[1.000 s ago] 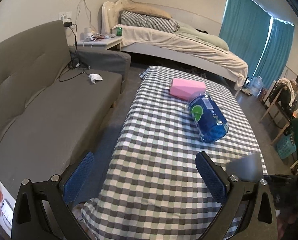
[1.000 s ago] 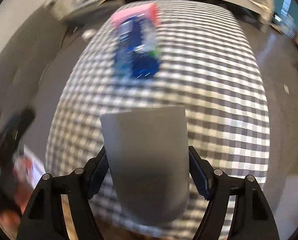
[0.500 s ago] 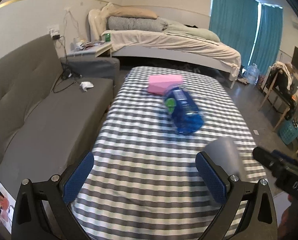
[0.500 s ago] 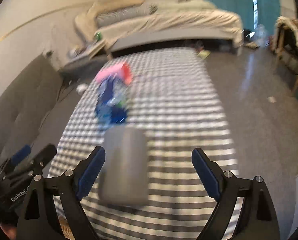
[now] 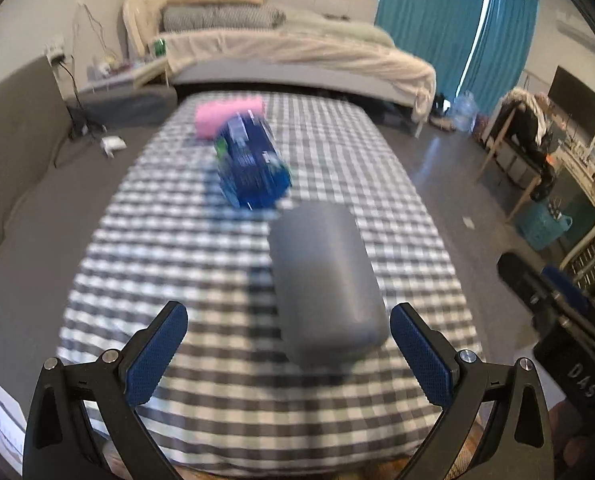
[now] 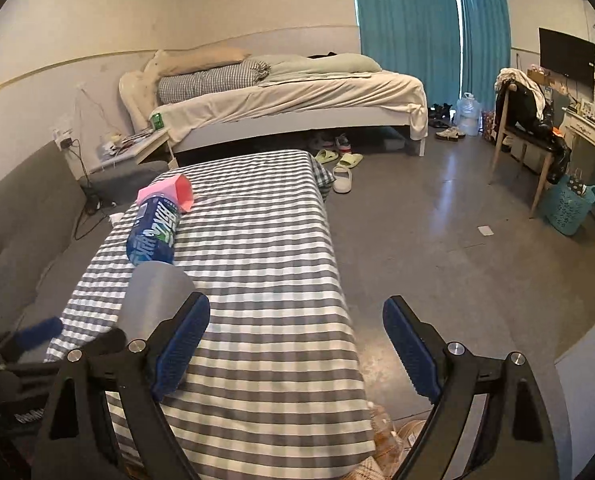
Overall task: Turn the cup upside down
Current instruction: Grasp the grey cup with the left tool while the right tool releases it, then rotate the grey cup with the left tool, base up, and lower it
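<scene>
Both fingers (image 5: 421, 354) (spread) flank no cup (image 5: 325, 284).

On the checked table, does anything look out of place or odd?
The blue bottle lies on its side against the pink box. The grey cup stands on the checked table; both tongs are open and apart from it.

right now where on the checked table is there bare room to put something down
Free: the checked table's whole right half, from the grey cup across to the right edge, and the far end beyond the pink box. Crowded: the left strip, where cup, blue bottle and box line up.
</scene>
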Demonstrator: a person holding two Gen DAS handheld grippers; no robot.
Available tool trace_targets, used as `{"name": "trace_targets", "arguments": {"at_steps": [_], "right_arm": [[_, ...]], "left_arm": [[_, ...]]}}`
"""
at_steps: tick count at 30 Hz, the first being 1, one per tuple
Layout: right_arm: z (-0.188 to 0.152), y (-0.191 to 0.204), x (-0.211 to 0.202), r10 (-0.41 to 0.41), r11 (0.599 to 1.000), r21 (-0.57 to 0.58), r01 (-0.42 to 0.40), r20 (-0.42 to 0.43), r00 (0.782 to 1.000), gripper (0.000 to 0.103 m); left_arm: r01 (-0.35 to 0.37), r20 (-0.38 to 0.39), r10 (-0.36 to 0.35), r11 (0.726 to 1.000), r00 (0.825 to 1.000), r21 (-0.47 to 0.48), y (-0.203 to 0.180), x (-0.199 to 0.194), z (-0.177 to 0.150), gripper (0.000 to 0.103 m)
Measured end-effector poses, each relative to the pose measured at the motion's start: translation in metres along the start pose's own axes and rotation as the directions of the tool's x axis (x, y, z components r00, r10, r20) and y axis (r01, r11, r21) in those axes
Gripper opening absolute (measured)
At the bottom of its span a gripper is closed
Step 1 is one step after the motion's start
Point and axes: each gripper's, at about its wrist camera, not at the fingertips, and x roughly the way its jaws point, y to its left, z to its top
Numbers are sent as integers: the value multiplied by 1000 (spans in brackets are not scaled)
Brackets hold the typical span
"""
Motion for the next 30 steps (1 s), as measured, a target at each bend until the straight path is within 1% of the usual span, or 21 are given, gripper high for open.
{"name": "trace_targets", "arguments": {"at_steps": [4,8,12,15,19,23,25,28,30], "right_arm": [[0,-3,-2,-9,1000,-5,9,31,999,89],[-2,-9,2,-11,1000,19,10,21,1000,89],[-2,-14,6,-14,999,37,14,13,1000,89],[-3,-13,10,-16,999,32,16,1,1000,89],[-2,-13,15,-23,999,28,23,-10,1000,89],[-2,-10,22,-31,999,34,32,-29,999,89],[-3,-9,25,-34,999,31,35,-38,999,89],[-2,-6,28,-38,999,23,39,-48,998,89],[-1,-4,28,-40,999,20,41,-45,998,89]], "left_arm": [[-15,16,14,998,1000,56,-10,3,-1,103],[7,9,-7,997,1000,71,-19,7,-1,103],[29,-26,-27,996,999,89,-29,18,-7,103],[10,-40,-6,994,999,109,-35,26,-9,103],[24,-50,-19,994,999,109,-36,35,-10,103],[53,-81,-45,993,996,103,-33,48,-12,103],[54,-89,-44,993,995,104,-33,52,-12,103],[53,-99,-41,991,994,120,-33,56,-10,95],[72,-112,-59,991,992,110,-29,55,-10,92]]}}
